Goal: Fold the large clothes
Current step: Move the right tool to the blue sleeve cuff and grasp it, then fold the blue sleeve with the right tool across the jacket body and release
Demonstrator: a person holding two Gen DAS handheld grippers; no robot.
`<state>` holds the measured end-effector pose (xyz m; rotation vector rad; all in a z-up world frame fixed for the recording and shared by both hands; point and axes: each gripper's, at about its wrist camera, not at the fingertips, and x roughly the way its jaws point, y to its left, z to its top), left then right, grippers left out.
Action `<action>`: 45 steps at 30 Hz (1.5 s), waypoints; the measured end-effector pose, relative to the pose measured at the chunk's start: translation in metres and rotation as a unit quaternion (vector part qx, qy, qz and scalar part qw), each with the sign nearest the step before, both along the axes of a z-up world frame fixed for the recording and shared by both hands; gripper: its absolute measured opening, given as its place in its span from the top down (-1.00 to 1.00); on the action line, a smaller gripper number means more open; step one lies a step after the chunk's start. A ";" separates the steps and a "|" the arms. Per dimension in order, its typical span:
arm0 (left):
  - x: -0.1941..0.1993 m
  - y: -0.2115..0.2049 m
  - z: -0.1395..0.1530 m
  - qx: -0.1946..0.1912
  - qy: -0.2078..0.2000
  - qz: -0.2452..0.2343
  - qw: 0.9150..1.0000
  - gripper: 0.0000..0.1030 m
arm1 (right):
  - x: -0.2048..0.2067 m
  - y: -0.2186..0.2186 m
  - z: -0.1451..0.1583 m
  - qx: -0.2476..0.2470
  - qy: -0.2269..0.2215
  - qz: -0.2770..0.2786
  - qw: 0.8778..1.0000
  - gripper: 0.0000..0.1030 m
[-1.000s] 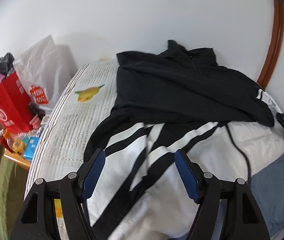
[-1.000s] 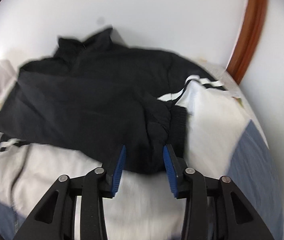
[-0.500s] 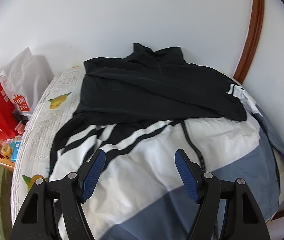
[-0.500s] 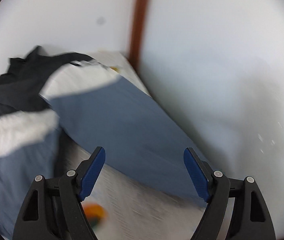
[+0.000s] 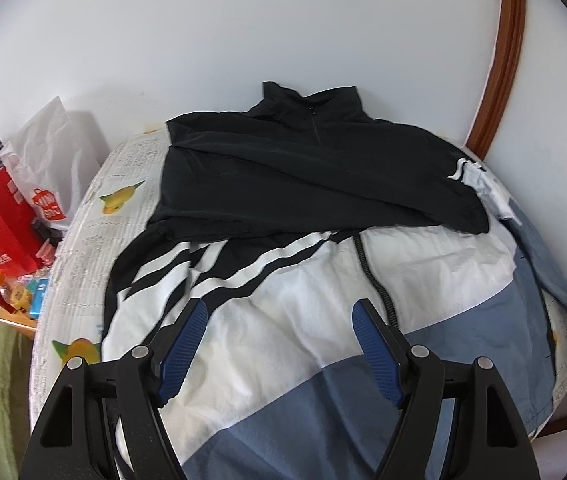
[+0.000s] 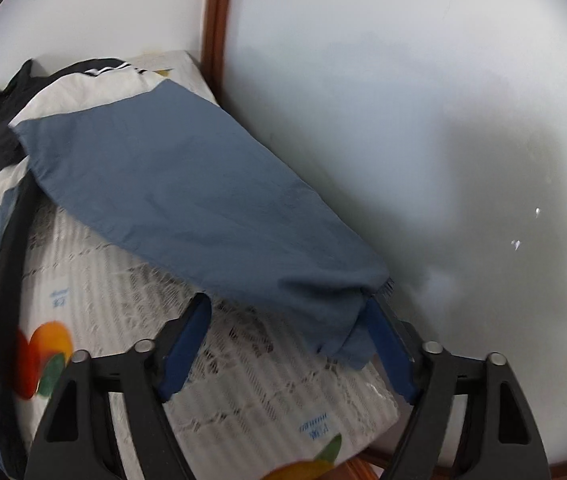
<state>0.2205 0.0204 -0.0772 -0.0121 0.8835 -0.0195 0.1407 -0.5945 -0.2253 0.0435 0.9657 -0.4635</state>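
Overhead, the left tool [image 5: 279, 344] hangs wide open above the jacket [image 5: 303, 312], crinkly white nylon at frame centre; right tool [image 6: 289, 342], spread, seemingly brushes its slate-blue sleeve [image 6: 203, 216].

I see a plain white wall [image 5: 283, 20] behind the bed, whose fruit-print mattress cover [image 5: 119, 200] shows at its edge. Brown wooden trim [image 5: 499, 60] rises beside the bed. White and red bags [image 5: 7, 216] crowd its far side.

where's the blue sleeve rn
In the right wrist view the blue sleeve stretches across the patterned mattress beside the white wall, its cuff between the right gripper's open jaws.
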 end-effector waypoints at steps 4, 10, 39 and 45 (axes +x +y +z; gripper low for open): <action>-0.002 0.014 -0.005 0.008 0.005 0.014 1.000 -0.42 | 0.006 -0.004 0.014 -0.010 -0.021 -0.010 1.000 0.82; 0.001 0.044 -0.017 0.011 0.017 0.047 0.999 -0.42 | 0.019 0.023 0.080 -0.027 -0.097 0.030 0.995 0.90; 0.016 0.131 -0.055 -0.034 0.017 0.064 0.997 -0.42 | 0.210 0.365 0.121 0.113 -0.134 0.337 0.925 0.88; 0.020 0.135 -0.055 -0.041 0.012 0.061 0.997 -0.42 | 0.217 0.406 0.095 0.152 -0.128 0.378 0.904 0.83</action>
